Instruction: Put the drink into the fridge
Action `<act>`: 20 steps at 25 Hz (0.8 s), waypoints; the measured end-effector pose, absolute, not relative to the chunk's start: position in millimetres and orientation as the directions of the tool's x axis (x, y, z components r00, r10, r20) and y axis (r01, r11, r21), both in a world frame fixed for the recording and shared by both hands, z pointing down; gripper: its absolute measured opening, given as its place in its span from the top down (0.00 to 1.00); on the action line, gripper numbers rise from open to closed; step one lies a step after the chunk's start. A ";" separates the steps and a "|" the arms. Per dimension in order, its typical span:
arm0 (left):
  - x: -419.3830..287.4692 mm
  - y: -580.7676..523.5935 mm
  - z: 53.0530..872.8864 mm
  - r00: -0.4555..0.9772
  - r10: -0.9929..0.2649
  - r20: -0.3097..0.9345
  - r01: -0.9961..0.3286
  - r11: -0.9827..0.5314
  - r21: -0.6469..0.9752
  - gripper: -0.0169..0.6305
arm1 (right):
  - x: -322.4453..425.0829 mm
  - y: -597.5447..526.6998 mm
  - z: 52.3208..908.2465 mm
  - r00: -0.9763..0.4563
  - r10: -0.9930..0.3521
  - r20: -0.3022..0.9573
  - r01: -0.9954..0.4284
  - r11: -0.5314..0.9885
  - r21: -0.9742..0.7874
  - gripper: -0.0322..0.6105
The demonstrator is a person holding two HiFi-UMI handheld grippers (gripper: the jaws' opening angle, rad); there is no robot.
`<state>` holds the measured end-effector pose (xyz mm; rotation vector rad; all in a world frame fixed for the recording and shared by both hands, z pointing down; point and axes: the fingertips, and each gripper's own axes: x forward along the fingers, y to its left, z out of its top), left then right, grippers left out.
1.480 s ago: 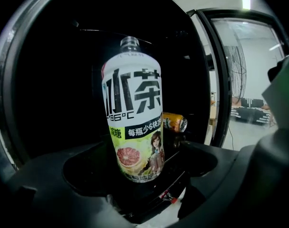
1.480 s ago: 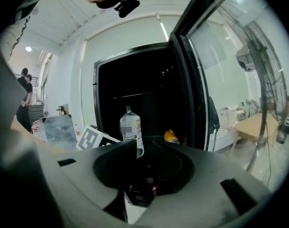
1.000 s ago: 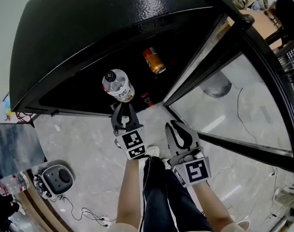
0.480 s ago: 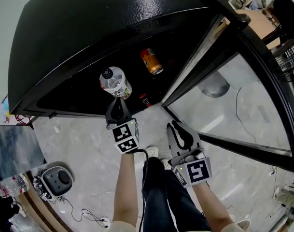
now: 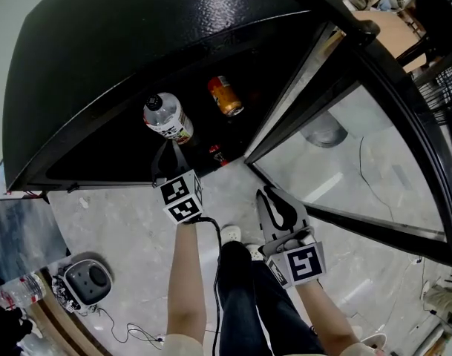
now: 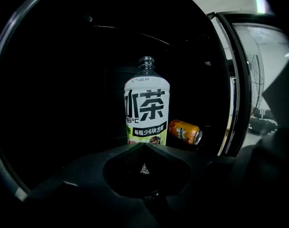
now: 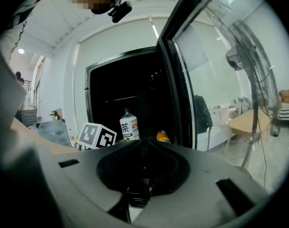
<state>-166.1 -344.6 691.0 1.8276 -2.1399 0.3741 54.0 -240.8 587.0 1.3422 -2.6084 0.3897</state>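
A clear tea bottle with a white and green label stands upright inside the dark fridge. It fills the middle of the left gripper view and is small in the right gripper view. My left gripper is shut and empty, its tips just in front of the bottle's base. An orange can lies on its side to the bottle's right. My right gripper hangs back outside the fridge with its tips together and nothing in them.
The glass fridge door stands open to the right. A small red item sits at the fridge's front edge. On the floor at the left are a round grey device with cables and a bottle. A fan stands beyond the door.
My left gripper's jaws, slightly apart at the bottle's base a second ago, have closed, and the gripper has shifted left. The right gripper has stayed put.
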 end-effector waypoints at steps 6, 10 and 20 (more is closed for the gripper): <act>-165.0 -346.0 689.5 -0.144 -0.911 0.386 -0.988 0.156 -0.002 0.97 | 55.9 -244.5 583.6 -0.572 -0.773 0.273 -0.819 0.555 -0.146 0.88; -159.8 -337.1 682.5 -0.135 -0.918 0.373 -0.989 0.147 0.004 0.97 | 55.6 -243.6 579.4 -0.572 -0.776 0.266 -0.820 0.554 -0.147 0.88; -134.1 -281.0 612.5 -0.101 -0.954 0.282 -0.994 0.106 0.004 0.97 | 47.5 -227.5 538.5 -0.582 -0.779 0.231 -0.812 0.569 -0.130 0.88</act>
